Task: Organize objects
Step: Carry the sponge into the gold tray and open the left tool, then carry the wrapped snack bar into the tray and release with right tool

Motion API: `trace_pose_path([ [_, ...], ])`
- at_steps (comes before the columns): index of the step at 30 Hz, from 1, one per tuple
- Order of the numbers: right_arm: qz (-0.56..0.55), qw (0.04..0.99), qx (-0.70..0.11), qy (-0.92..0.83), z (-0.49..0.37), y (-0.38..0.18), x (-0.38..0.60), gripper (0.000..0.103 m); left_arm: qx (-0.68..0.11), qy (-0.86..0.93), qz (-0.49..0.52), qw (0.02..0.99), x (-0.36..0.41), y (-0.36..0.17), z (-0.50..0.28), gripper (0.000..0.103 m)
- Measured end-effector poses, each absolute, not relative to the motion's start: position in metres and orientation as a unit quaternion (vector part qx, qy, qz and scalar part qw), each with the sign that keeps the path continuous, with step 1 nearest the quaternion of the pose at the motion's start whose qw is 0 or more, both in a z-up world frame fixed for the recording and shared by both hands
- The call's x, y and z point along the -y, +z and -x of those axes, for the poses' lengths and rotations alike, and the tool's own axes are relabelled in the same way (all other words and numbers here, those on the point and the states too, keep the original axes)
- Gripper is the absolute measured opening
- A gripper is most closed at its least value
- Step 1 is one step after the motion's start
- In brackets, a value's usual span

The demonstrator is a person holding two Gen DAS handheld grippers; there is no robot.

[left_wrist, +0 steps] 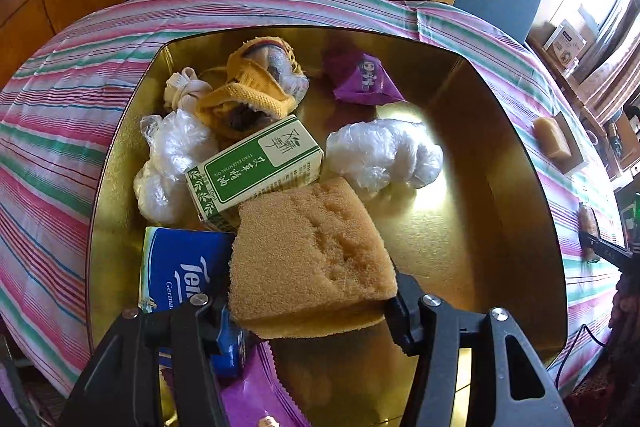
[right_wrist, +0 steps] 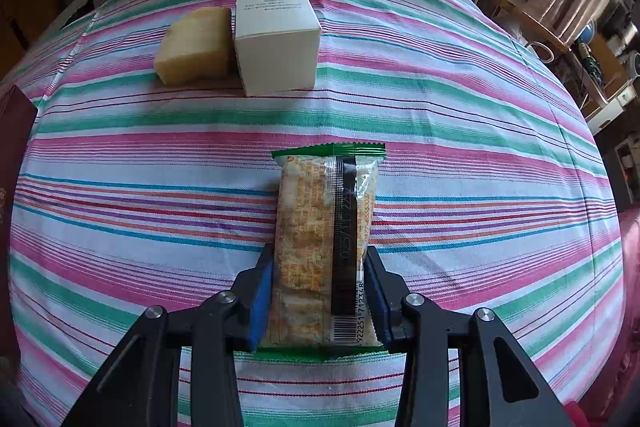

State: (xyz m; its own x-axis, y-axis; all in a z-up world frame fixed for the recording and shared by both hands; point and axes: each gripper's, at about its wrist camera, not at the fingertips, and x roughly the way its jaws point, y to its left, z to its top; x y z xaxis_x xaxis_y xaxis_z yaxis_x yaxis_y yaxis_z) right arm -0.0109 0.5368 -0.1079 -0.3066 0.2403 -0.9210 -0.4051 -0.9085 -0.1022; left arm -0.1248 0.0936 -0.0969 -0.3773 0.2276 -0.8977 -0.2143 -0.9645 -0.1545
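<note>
My left gripper [left_wrist: 308, 307] points down into a gold tin [left_wrist: 520, 155] and holds a tan sponge [left_wrist: 312, 251]; both fingers touch the sponge's sides. The sponge's far end rests on a green and white carton [left_wrist: 256, 171], beside a blue tissue pack [left_wrist: 184, 267]. In the right wrist view, my right gripper [right_wrist: 320, 291] is shut on a clear cracker packet with green ends [right_wrist: 324, 227]. The packet lies lengthwise on the striped tablecloth [right_wrist: 120, 167].
The tin also holds two plastic-wrapped bundles [left_wrist: 380, 155] [left_wrist: 168, 163], a yellow knitted item [left_wrist: 248, 87] and a purple packet [left_wrist: 366, 79]. Farther along the cloth stand a white box [right_wrist: 276, 39] and a pale yellow block [right_wrist: 196, 47]. Chairs and shelves surround the table.
</note>
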Motion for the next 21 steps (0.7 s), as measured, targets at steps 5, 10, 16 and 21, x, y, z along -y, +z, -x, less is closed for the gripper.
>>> trace_pose_path([
  [5, 0.553, 0.201, -0.076, 0.805, 0.011, -0.108, -0.538, 0.043, 0.005, 0.834, 0.533, 0.14, -0.09, -0.089, 0.119, 0.07],
  [10, 0.553, 0.201, -0.073, 0.805, 0.012, -0.107, -0.54, 0.042, 0.01, 0.846, 0.516, 0.134, -0.083, -0.075, 0.111, 0.07],
  [16, 0.552, 0.203, -0.067, 0.806, 0.012, -0.107, -0.539, 0.041, 0.006, 0.878, 0.463, 0.117, -0.063, -0.047, 0.081, 0.07],
  [21, 0.55, 0.21, -0.065, 0.806, 0.011, -0.107, -0.538, 0.041, 0.002, 0.892, 0.438, 0.108, -0.046, -0.036, 0.061, 0.07],
])
